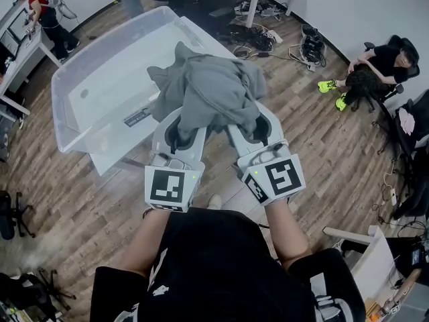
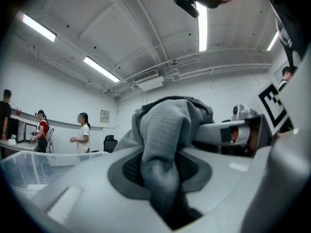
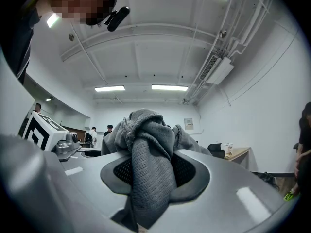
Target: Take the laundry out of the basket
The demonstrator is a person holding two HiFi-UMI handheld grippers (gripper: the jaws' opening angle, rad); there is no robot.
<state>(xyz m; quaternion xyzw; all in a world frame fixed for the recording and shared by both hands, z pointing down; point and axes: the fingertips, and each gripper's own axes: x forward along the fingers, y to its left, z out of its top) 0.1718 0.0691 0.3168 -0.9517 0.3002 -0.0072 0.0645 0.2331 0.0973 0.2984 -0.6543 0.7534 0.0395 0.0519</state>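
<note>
1. The left gripper (image 1: pixel 179 131) is pinching a fold of the grey garment (image 1: pixel 211 89) between its jaws.
2. The right gripper (image 1: pixel 252 127) is clamping another fold of it.
3. The garment is hanging bunched between both grippers, over the near right corner of the clear basket (image 1: pixel 60 113).

The left gripper (image 1: pixel 179 131) and right gripper (image 1: pixel 249 127) together hold a bunched grey garment (image 1: pixel 209 94) above the clear plastic basket (image 1: pixel 87 59) over wood flooring (image 1: pixel 322 146).

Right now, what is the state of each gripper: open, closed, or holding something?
Left gripper: jaws closed on the grey garment.
Right gripper: jaws closed on the same grey garment.
</note>
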